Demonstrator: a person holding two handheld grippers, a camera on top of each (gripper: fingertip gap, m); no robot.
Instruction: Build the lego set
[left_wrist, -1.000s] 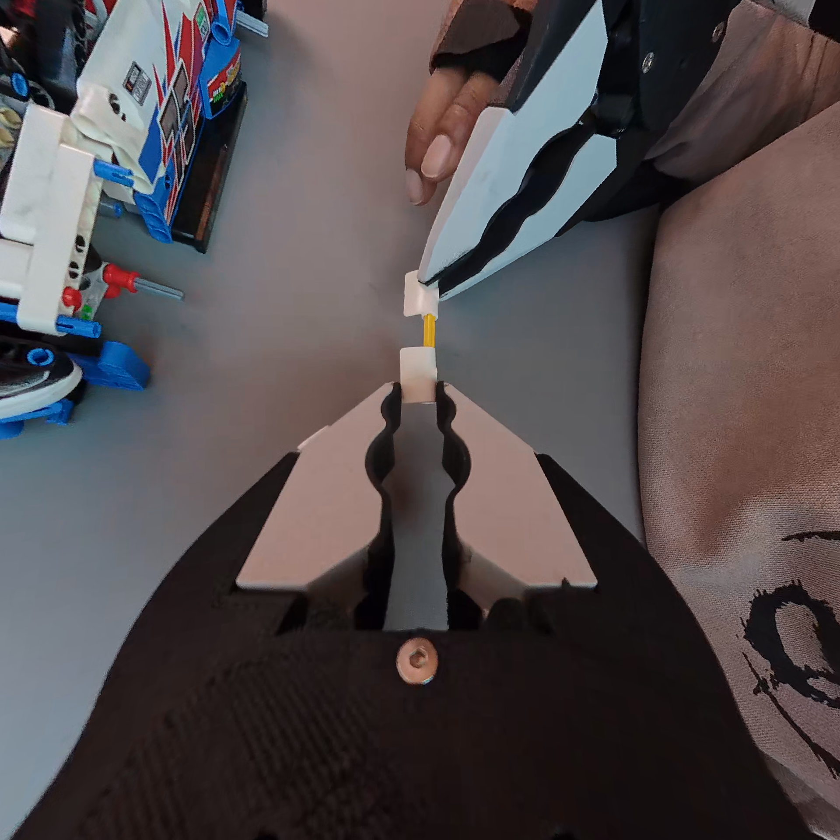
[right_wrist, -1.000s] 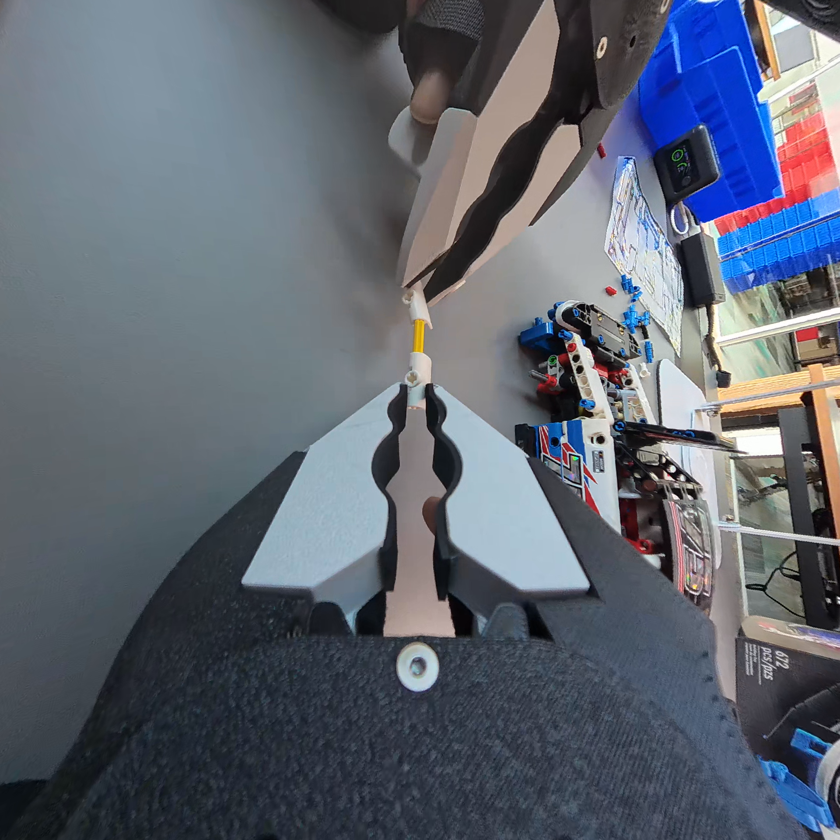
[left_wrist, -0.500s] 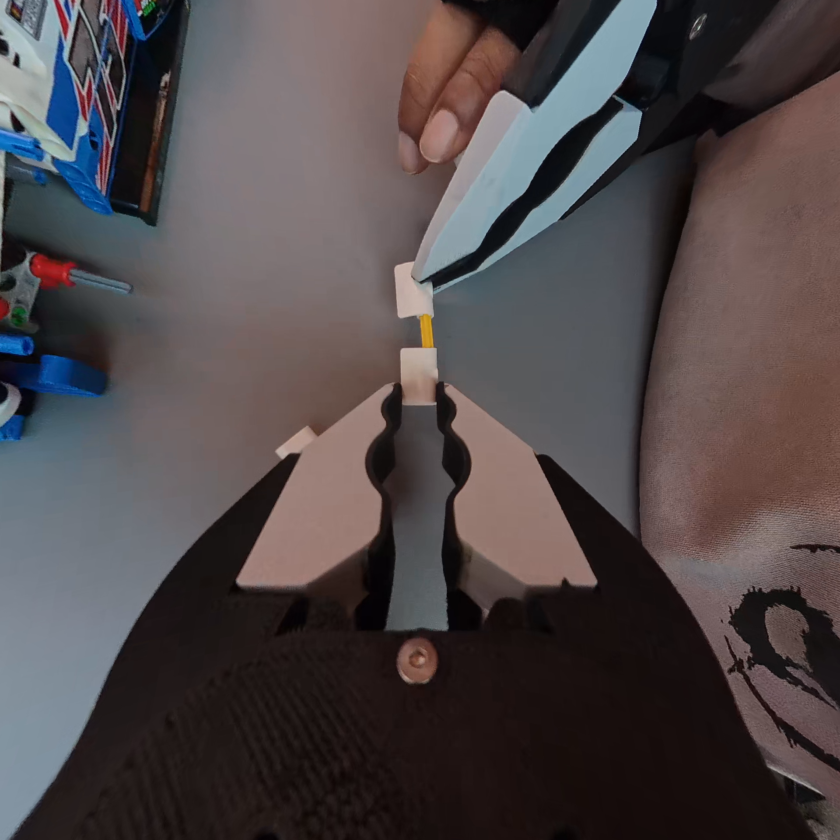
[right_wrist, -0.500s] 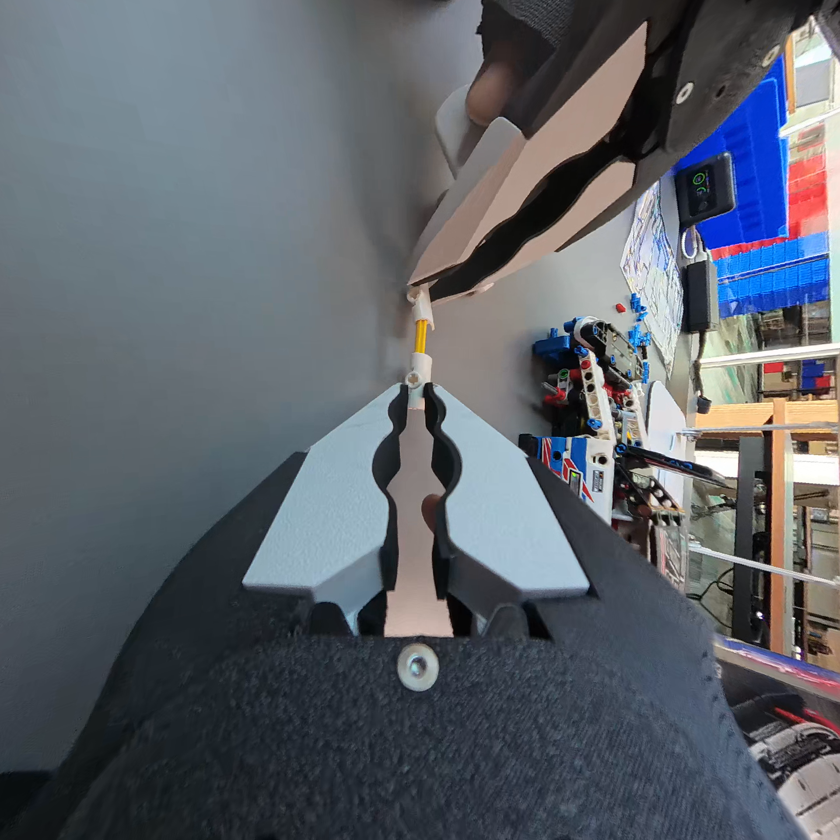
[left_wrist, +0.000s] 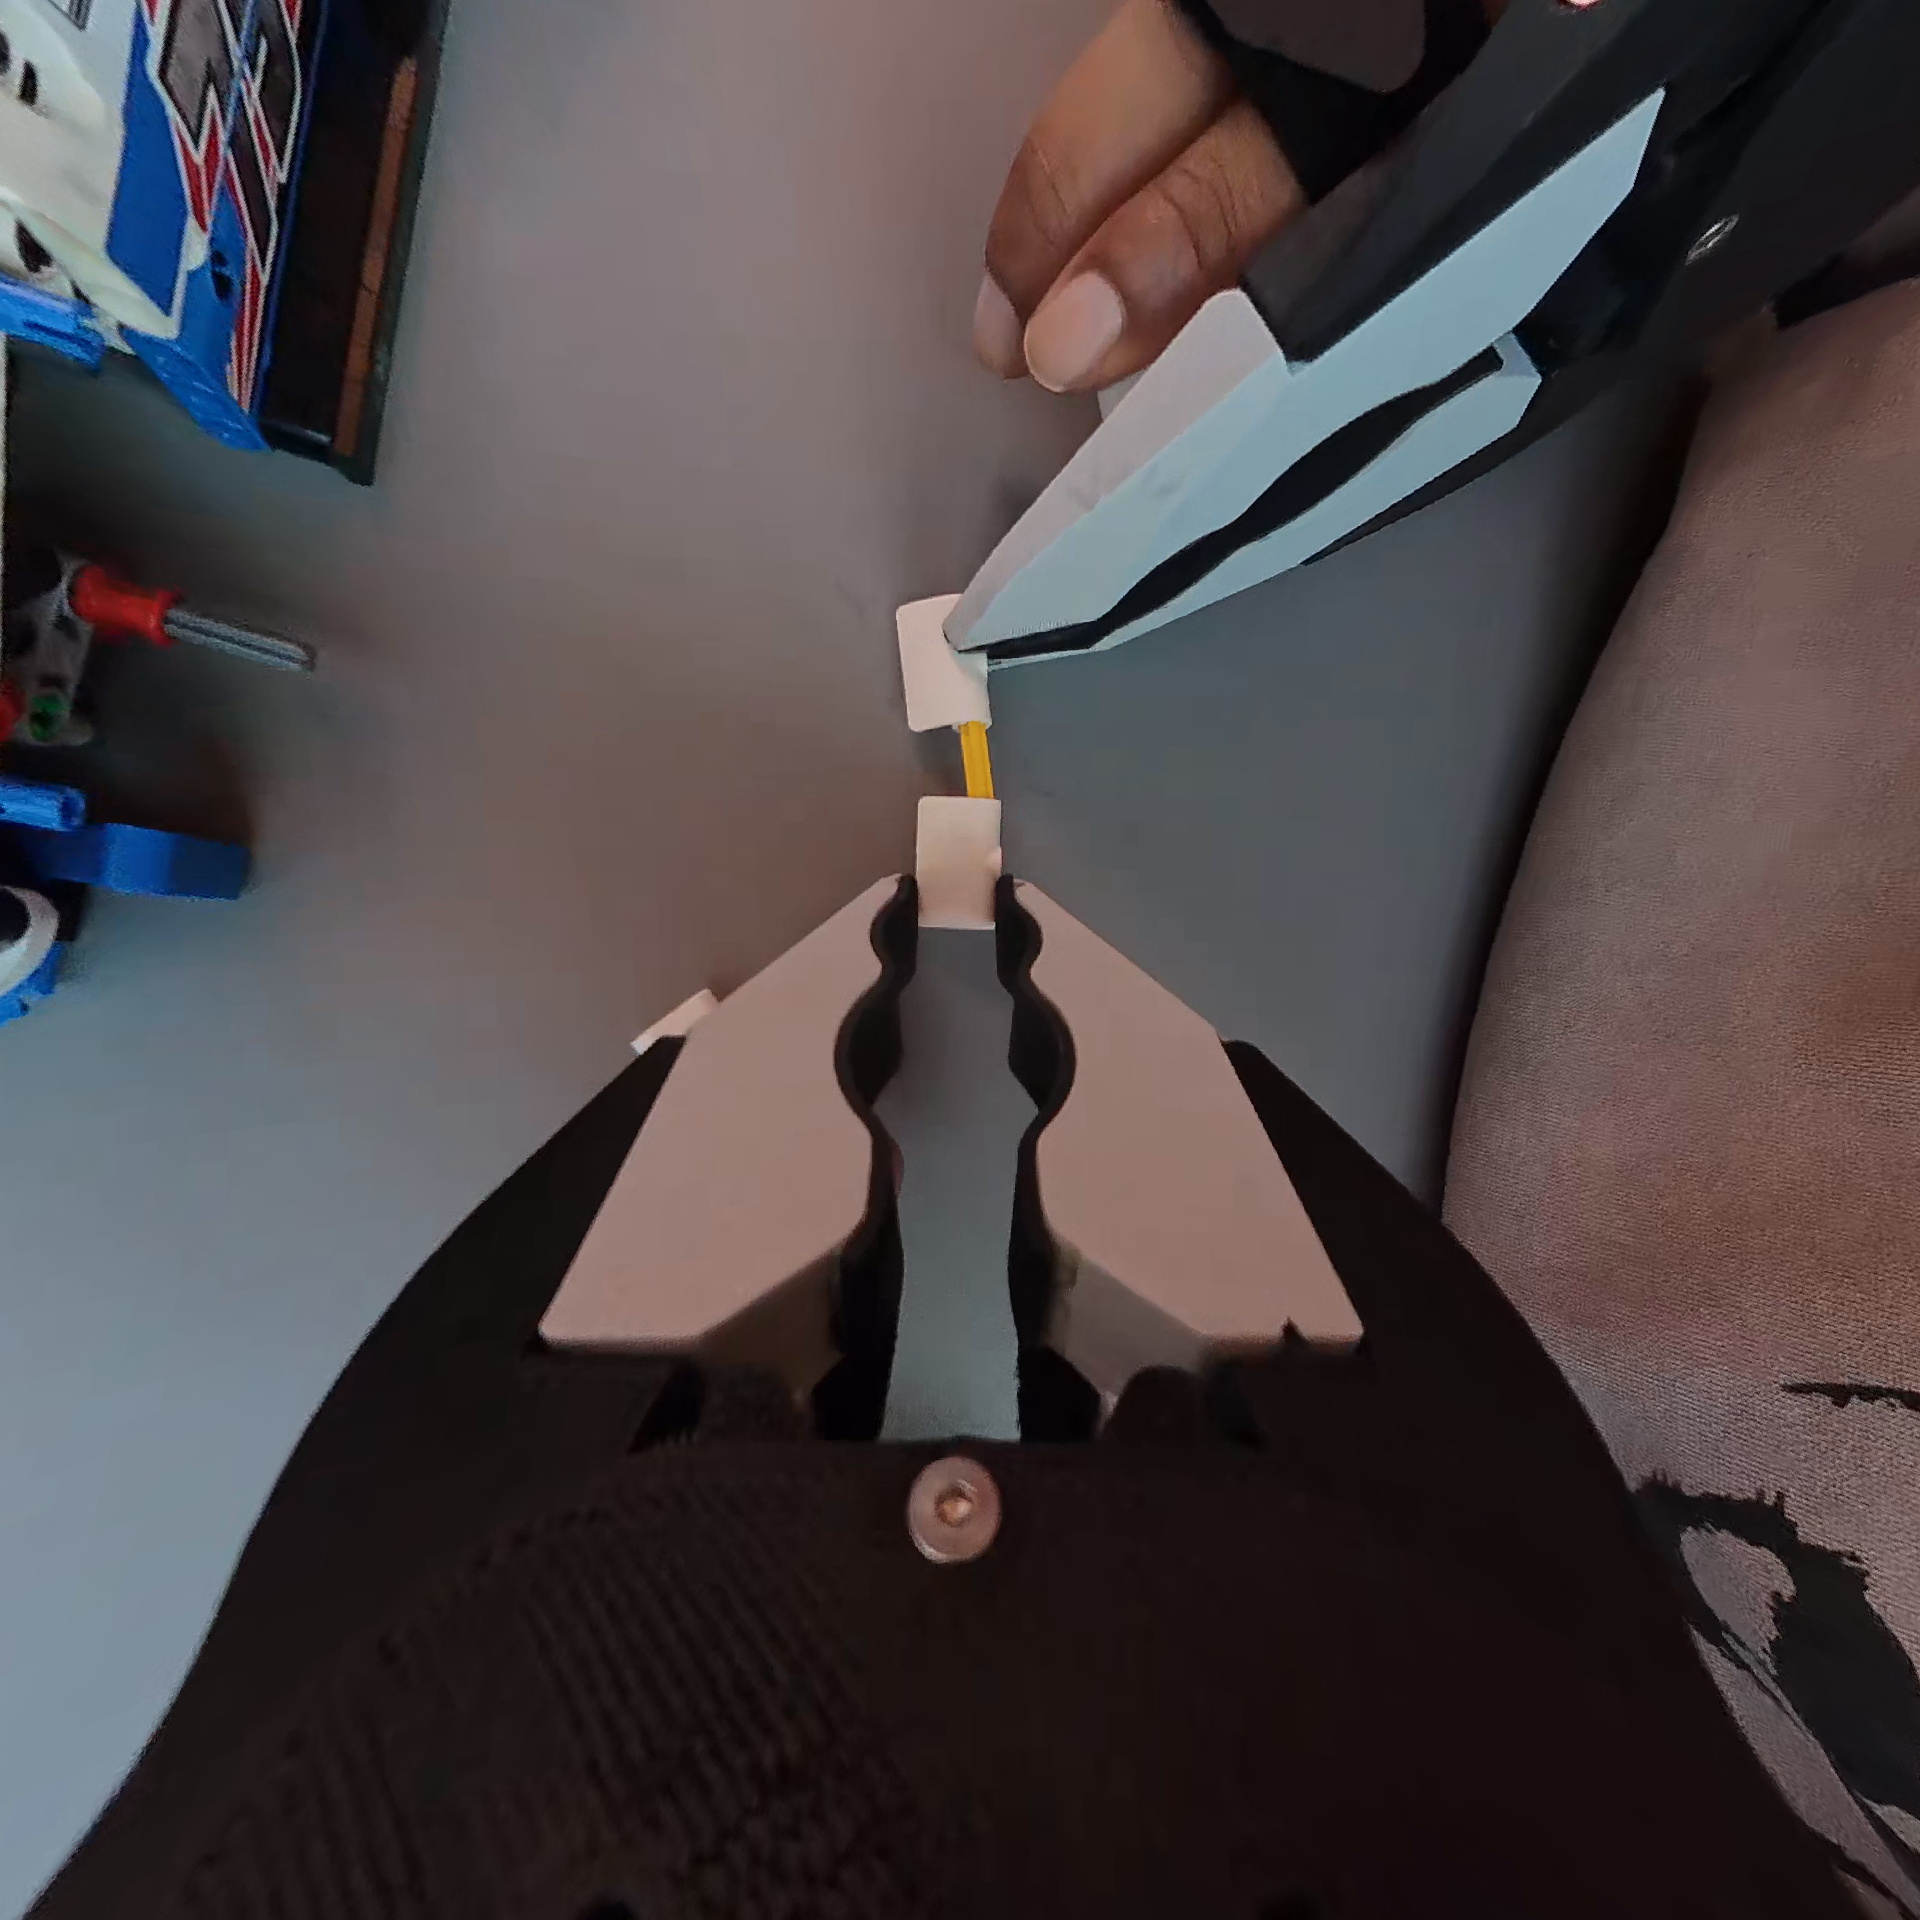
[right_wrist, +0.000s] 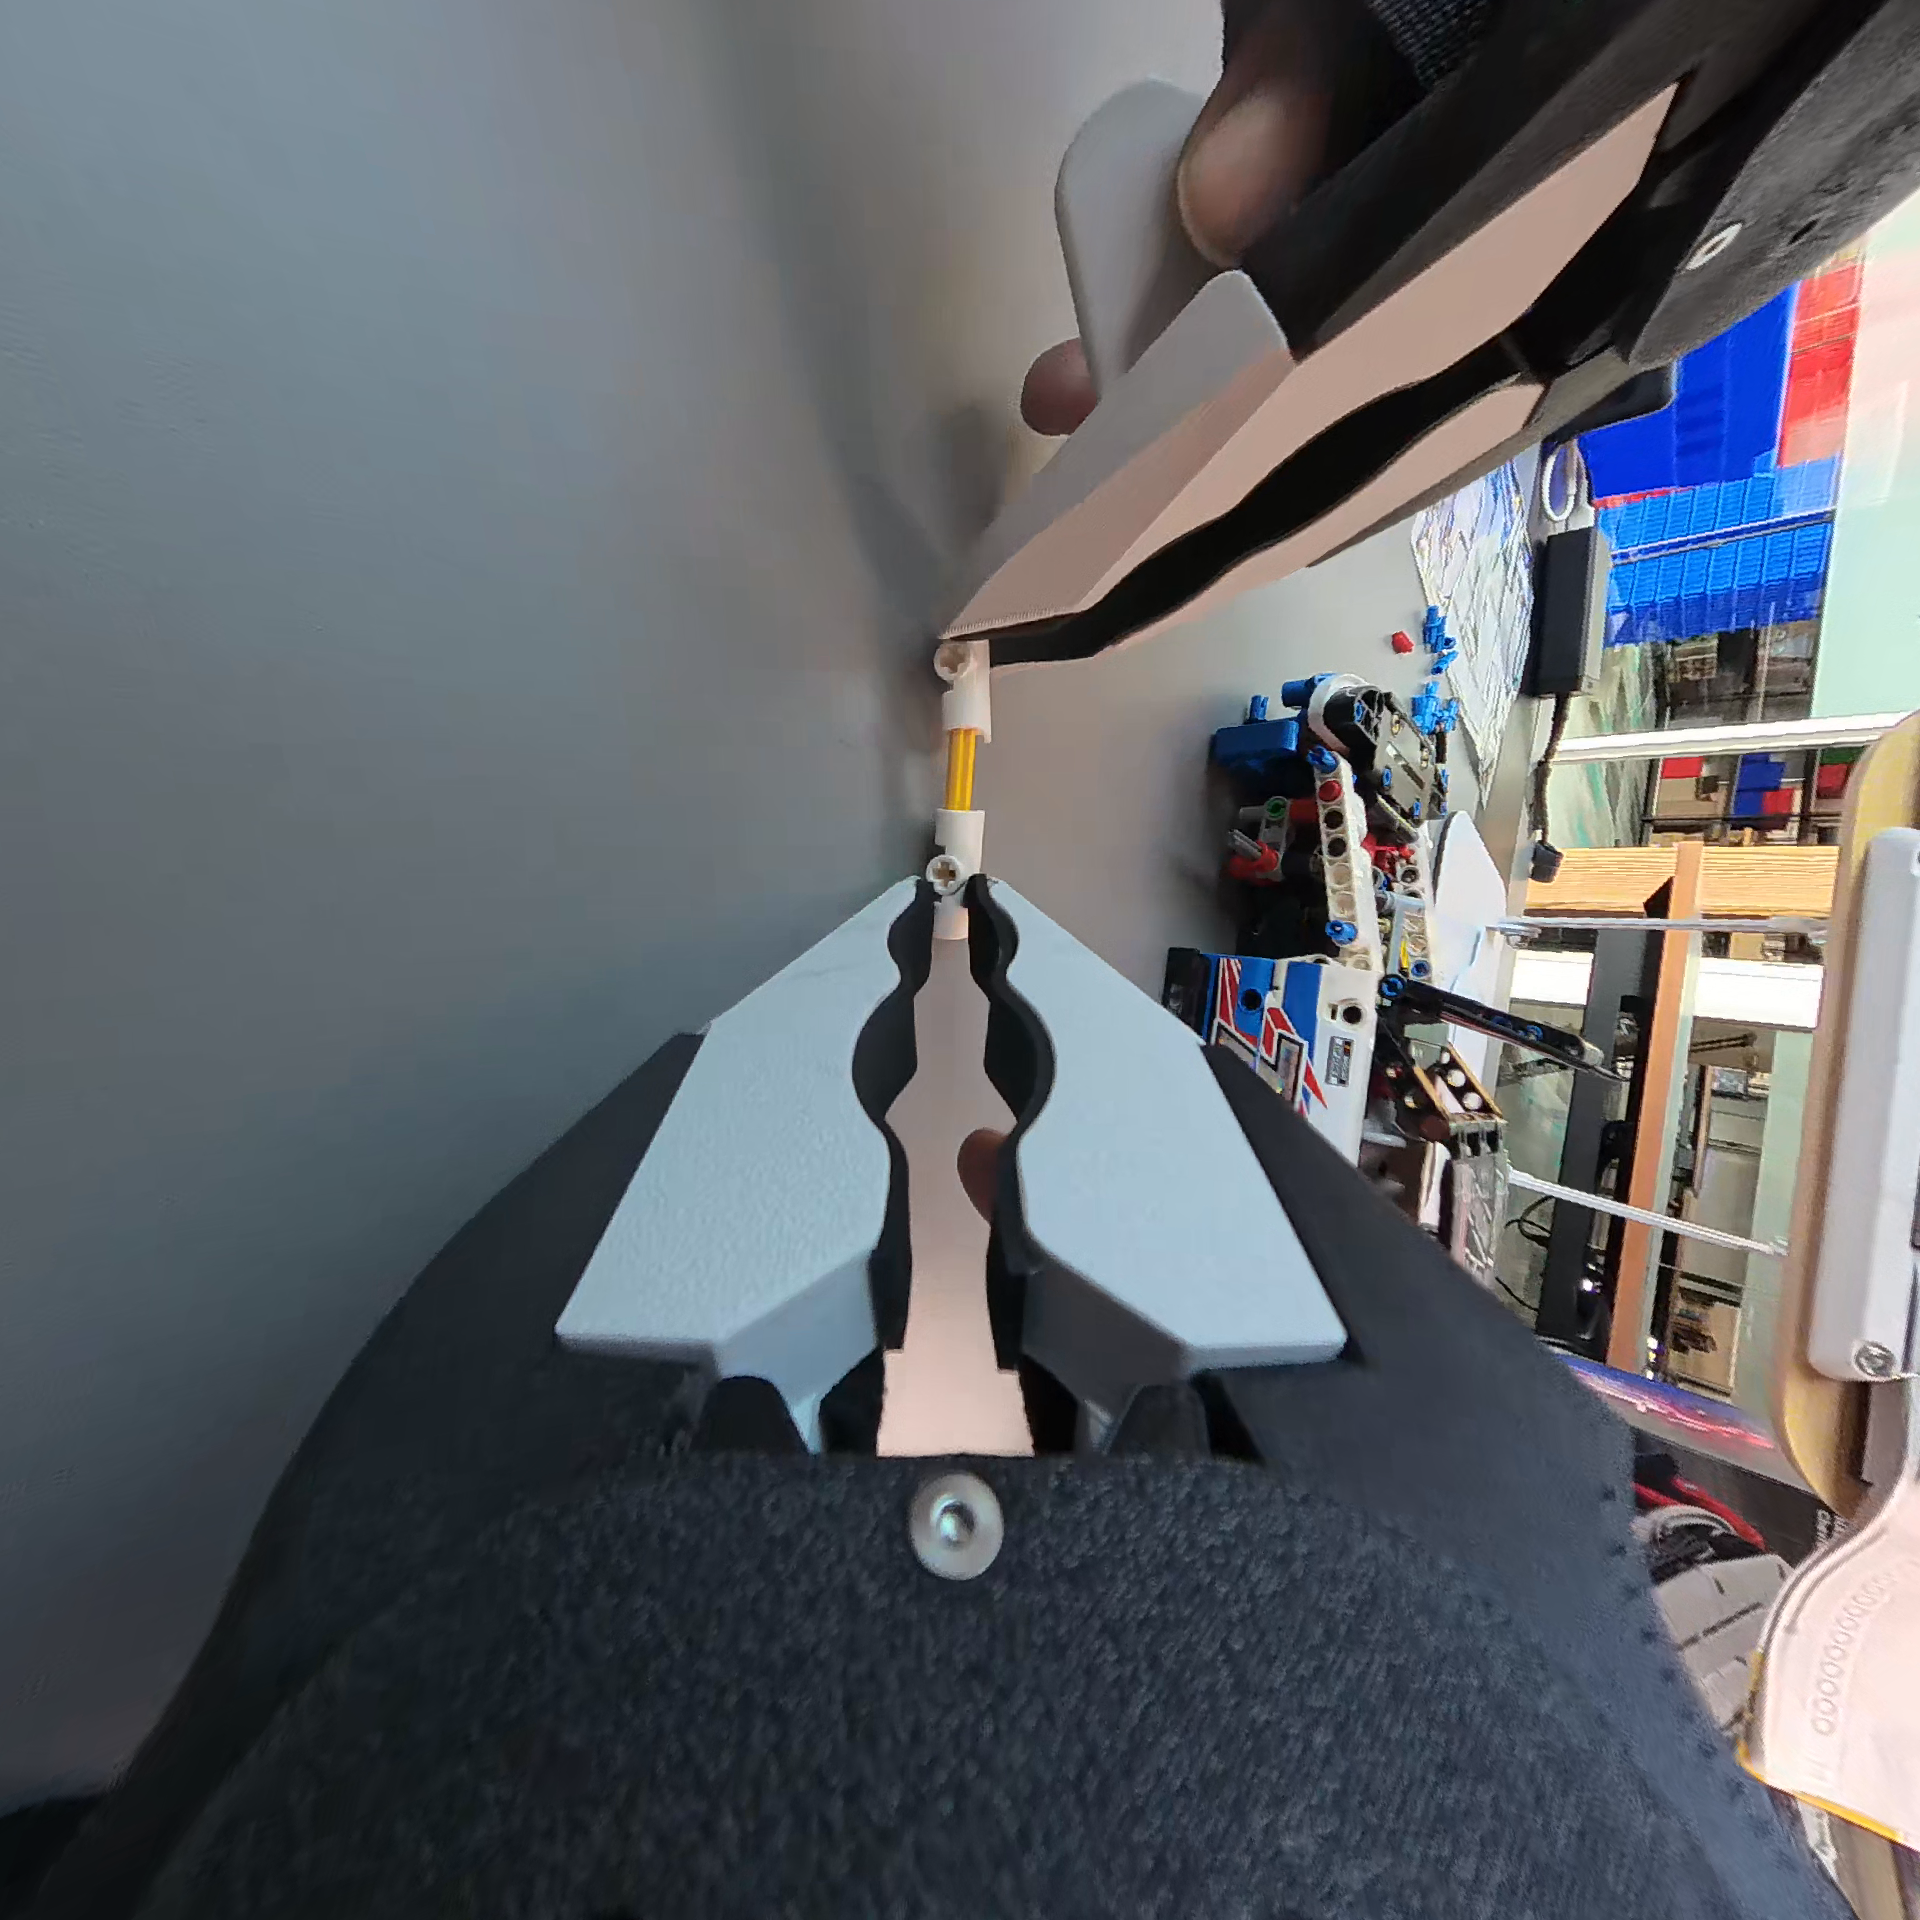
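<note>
A short yellow axle (left_wrist: 975, 760) with a white connector on each end is held in the air above the grey worktop (left_wrist: 582, 520), between the two tools. In the left wrist view the left tool (left_wrist: 958, 885) is clamped on the near white connector (left_wrist: 957, 858), its tips pressed against the piece's two sides. The far white connector (left_wrist: 940, 665) sits at the 12 o'clock end of the axle, and the right tool (left_wrist: 971, 646) comes in from about 2 o'clock, its tips together on that connector's corner. A person's hand (left_wrist: 1117, 218) grips the right tool from 12 o'clock, with fingertips just beside its white finger.

In the right wrist view the same assembly shows the other way round: the right tool (right_wrist: 948, 902) pinches one connector (right_wrist: 953, 871), the yellow axle (right_wrist: 961, 767) runs up to 12 o'clock, and the left tool (right_wrist: 971, 639) bears on the other connector (right_wrist: 961, 686) from 2 o'clock.

Nothing lies between the tools except the axle. Well apart at 3 o'clock in the right wrist view stands the partly built car model (right_wrist: 1340, 894) in white, blue and red, with loose blue pieces (right_wrist: 1439, 649) and an instruction sheet (right_wrist: 1481, 592) beyond it. In the left wrist view the model (left_wrist: 125, 260) fills the 10 o'clock edge, with a grey axle with a red bush (left_wrist: 187, 623) sticking out towards the middle. A pinkish-grey garment (left_wrist: 1714, 935) covers the 3 o'clock side.
</note>
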